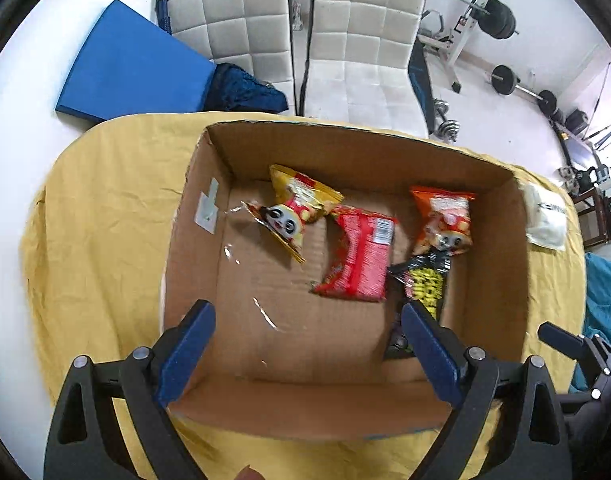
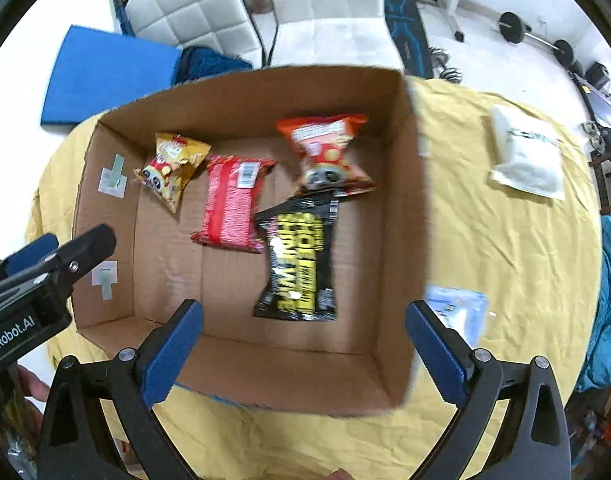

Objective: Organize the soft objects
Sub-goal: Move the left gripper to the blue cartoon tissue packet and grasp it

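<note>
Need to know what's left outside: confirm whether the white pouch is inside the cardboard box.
No: the white pouch lies on the yellow cloth, outside and beside the cardboard box.

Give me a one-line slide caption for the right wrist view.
Open right gripper above a brown cardboard box holding four snack packets, black-and-yellow packet nearest.

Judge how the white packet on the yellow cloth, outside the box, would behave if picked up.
The white packet lies flat and looks limp, so it would probably sag when lifted. Its glossy wrapper may slip. It sits apart from the cardboard box, so access looks easy.
</note>
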A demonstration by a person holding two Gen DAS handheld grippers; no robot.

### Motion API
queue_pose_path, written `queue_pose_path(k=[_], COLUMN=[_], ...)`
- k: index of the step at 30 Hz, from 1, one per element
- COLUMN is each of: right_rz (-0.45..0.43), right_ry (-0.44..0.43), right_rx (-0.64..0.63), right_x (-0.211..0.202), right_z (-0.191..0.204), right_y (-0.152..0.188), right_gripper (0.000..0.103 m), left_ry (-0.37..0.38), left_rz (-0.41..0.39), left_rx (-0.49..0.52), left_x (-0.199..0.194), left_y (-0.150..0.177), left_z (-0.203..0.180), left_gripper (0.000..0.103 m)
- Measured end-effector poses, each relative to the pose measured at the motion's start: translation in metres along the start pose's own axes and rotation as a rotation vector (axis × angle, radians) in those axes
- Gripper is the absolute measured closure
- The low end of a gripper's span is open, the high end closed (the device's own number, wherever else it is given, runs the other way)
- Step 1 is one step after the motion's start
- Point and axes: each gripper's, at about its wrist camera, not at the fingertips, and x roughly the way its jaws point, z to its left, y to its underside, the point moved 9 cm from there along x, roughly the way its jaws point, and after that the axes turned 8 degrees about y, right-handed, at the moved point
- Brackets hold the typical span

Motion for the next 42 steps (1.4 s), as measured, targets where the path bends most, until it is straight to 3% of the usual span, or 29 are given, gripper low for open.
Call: queue_pose_path(k=[6,11,13,14,16,18,20,21,23,26,31,32,34,35,36,39,42], right_rz=[-0.001,0.130,0.194,0.225,0.258,0.275,0.250,0.241,0.217,0.215,0.250,0.263,0.271,0.250,0.226,0.210,0.213], right_ry=[0.027,0.026,-0.011,-0.022,-0.041,-0.069,-0.069,-0.058,-0.049,-0.035,-0.026,-0.042,-0.066,-0.062,-0.056,-0.020,-0.026], right_rx=[0.144,0.312,0.355,0.369,0.384,0.392,0.392,0.388,0.379,0.367,0.324,0.325,0.321,0.321,0.321,0.315,0.340], right_x=[-0.005,0.056,0.085,0.101,0.124,0.142,0.142,0.139,0.132,0.123,0.117,0.116,0.106,0.098,0.090,0.073,0.063], right_z=[-0.091,-0.165,-0.176,-0.180,-0.182,-0.183,-0.185,-0.188,-0.196,-0.216,-0.255,-0.261,-0.276,-0.287,-0.300,-0.331,-0.367], right_y=[0.022,0.051,0.061,0.065,0.071,0.076,0.077,0.078,0.081,0.090,0.105,0.108,0.116,0.119,0.122,0.134,0.154], right_gripper=[0.001,0.004,0.024,0.039,0.048,0.070,0.076,0.087,0.097,0.098,0.097,0.092,0.063,0.038,0.030,0.027,0.027], left_ry=[0.008,0.013,0.007,0.002,-0.009,-0.020,-0.032,-0.039,-0.050,-0.065,-0.054,-0.040,-0.005,0.010,0.026,0.030,-0.013], left_rz=[0.021,0.077,0.091,0.094,0.099,0.105,0.101,0.098,0.087,0.062,0.025,0.025,0.043,0.052,0.067,0.154,0.249], left_rx=[0.019,0.021,0.028,0.030,0.032,0.033,0.038,0.042,0.057,0.111,0.273,0.320,0.430,0.475,0.531,0.724,0.900], left_x=[0.006,0.028,0.034,0.036,0.040,0.043,0.041,0.040,0.036,0.028,0.022,0.023,0.029,0.032,0.036,0.059,0.092], left_y=[0.022,0.043,0.048,0.050,0.051,0.052,0.051,0.050,0.048,0.044,0.040,0.041,0.046,0.048,0.052,0.067,0.086], left_z=[-0.023,-0.039,-0.044,-0.047,-0.050,-0.053,-0.056,-0.058,-0.065,-0.086,-0.154,-0.173,-0.215,-0.229,-0.246,-0.292,-0.320], left_gripper=[0.008,0.008,0.008,0.008,0.008,0.008,0.008,0.008,0.008,0.008,0.008,0.008,0.008,0.008,0.008,0.008,0.008])
